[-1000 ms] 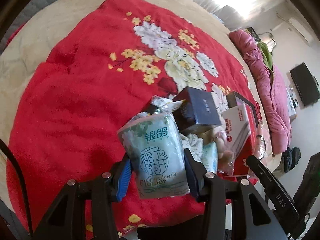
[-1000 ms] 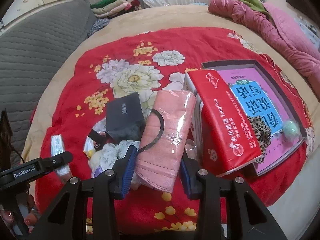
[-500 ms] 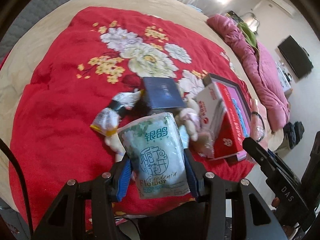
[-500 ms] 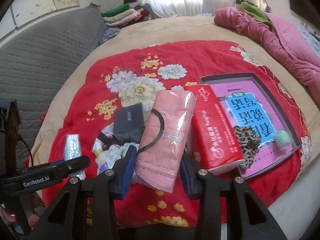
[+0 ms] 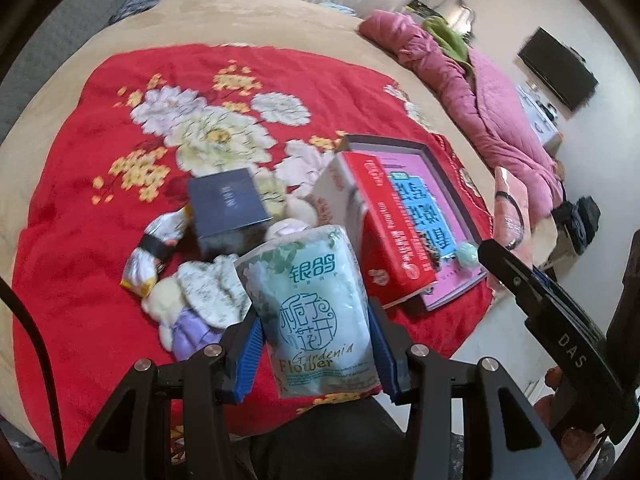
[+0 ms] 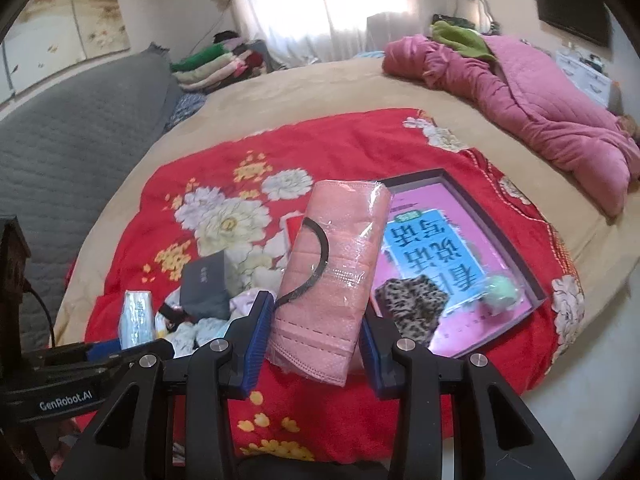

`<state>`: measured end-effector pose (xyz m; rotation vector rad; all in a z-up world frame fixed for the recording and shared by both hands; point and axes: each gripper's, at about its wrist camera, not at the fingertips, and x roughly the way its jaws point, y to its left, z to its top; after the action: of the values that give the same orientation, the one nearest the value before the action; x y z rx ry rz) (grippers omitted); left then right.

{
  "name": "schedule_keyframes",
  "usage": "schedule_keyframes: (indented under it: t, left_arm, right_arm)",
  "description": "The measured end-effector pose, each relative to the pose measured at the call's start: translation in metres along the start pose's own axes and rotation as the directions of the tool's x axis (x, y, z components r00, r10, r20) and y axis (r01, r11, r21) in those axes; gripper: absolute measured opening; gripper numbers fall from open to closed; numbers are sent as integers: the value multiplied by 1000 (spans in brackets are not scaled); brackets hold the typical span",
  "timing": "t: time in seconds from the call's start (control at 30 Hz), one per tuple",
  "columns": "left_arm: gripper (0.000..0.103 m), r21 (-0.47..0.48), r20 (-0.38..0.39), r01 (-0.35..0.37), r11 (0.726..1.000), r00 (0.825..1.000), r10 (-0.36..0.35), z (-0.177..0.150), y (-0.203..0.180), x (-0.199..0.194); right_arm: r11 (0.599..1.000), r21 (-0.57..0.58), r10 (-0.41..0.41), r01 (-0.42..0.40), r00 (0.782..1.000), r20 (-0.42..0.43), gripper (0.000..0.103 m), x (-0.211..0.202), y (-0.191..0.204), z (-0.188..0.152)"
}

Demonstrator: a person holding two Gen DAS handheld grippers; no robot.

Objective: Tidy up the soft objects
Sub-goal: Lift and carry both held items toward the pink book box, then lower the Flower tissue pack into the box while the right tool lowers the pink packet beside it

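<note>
My left gripper (image 5: 316,344) is shut on a pale green tissue pack (image 5: 316,312) printed "Gardenia Flower", held above the near edge of a red floral blanket (image 5: 88,208). My right gripper (image 6: 316,342) is shut on a pink pack of face masks (image 6: 332,264) in clear wrap, also lifted over the blanket. That pink pack (image 5: 510,216) and the right gripper's arm show at the right of the left wrist view. The tissue pack (image 6: 136,314) shows at the left of the right wrist view. Below lie a dark blue box (image 5: 226,200), soft toys (image 5: 192,300) and a red tissue box (image 5: 384,216).
A grey tray (image 6: 516,256) holds a pink booklet, a leopard-print cloth (image 6: 412,300) and a green ball (image 6: 500,290). A pink quilt (image 6: 532,96) lies at the far right of the tan bed. Folded clothes (image 6: 216,64) are stacked at the back beside a grey headboard.
Both grippers have risen and drawn back from the pile with their packs still held. More of the bed, the tray and the room shows now. The left view has rolled.
</note>
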<state>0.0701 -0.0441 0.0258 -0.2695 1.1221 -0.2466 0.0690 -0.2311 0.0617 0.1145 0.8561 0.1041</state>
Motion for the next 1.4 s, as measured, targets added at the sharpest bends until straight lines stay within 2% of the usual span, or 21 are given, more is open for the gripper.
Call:
schedule_keyframes:
  t: [0.5,0.73,0.9,1.07,1.4]
  left_arm:
    - [49,191,29,-10,981,1000,4,28,-90,4]
    - [49,217,25,2,976,1000,-7,36,-109,12]
    - [48,255,22,0,967,1000,-6,42,-126,20]
    - [49,293,15,-2,956,1000,-2,51,-142,32]
    - [49,316,-18,0,949,1000,6,70,-165,64]
  right_arm:
    - [995,82,-64,58,995,74,42,-30,-54,13]
    - [991,99,-100,91,990,98,42,-41,-75,19]
    - [987,145,-83,67,991,108,42,-44,-95,23]
    - [979,176,-121,101,987,107,42,-47,-120,25]
    - [981,141,-148,136,985,83,42,-41,-140,22]
